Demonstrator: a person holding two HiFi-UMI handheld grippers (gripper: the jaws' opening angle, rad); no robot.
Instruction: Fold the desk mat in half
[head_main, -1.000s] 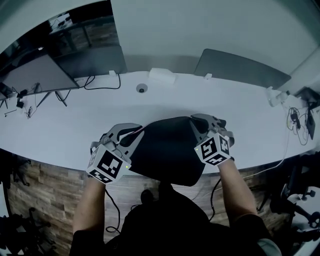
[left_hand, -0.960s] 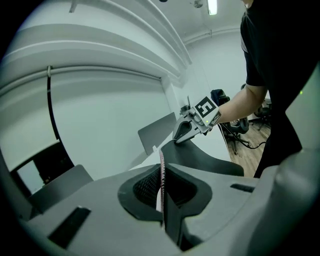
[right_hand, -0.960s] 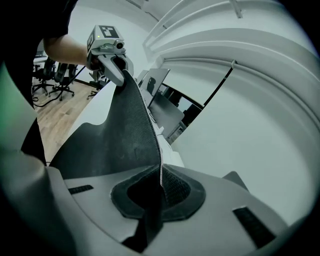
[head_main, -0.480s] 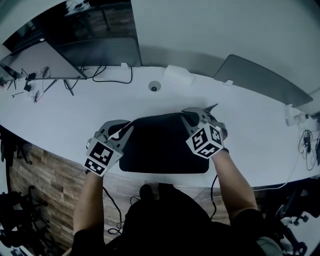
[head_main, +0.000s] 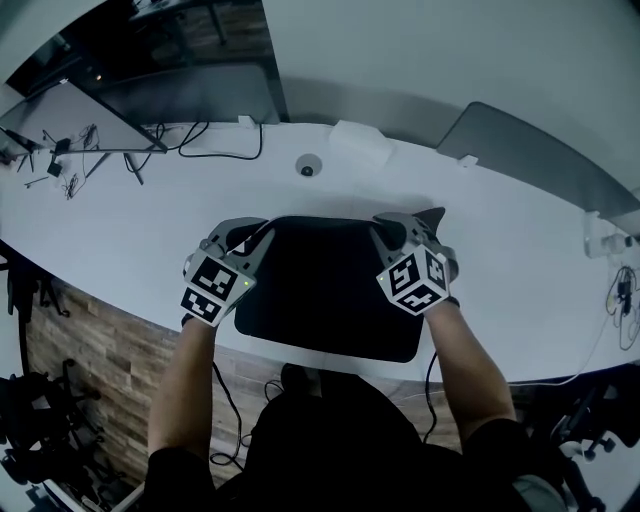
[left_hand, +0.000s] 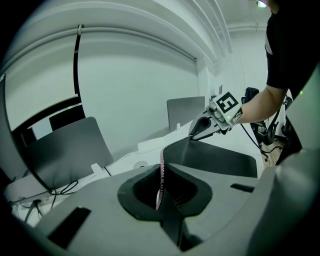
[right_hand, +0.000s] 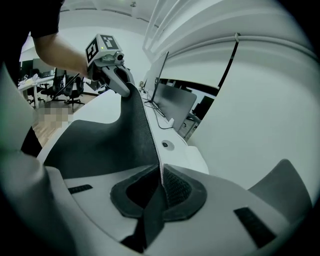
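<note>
We are in the middle of the fold. The mat (head_main: 325, 290) lies dark on the white counter (head_main: 130, 230), straight in front of us, its near edge close to the counter's front rim. We hold its far edge by both corners. The left gripper (head_main: 258, 238) is pressed together on the left corner, and in the left gripper view the thin edge runs straight up between the pads. The right gripper (head_main: 388, 232) pinches the right corner the same way. Its jaws have just eased open a little, but the corner sits between them and the pads look to be on it.

Both gripper views show the held edge raised off the counter, with the sheet sagging away below it. So we judge that the upper half is carried over but not yet laid flat. We cannot tell from here whether a lower layer sits squarely beneath it.

Next we need to lower both corners together at the same level, so that the edge comes down straight and meets the one below. Only then should we spread the jaws and draw back without dragging the mat askew.
</note>
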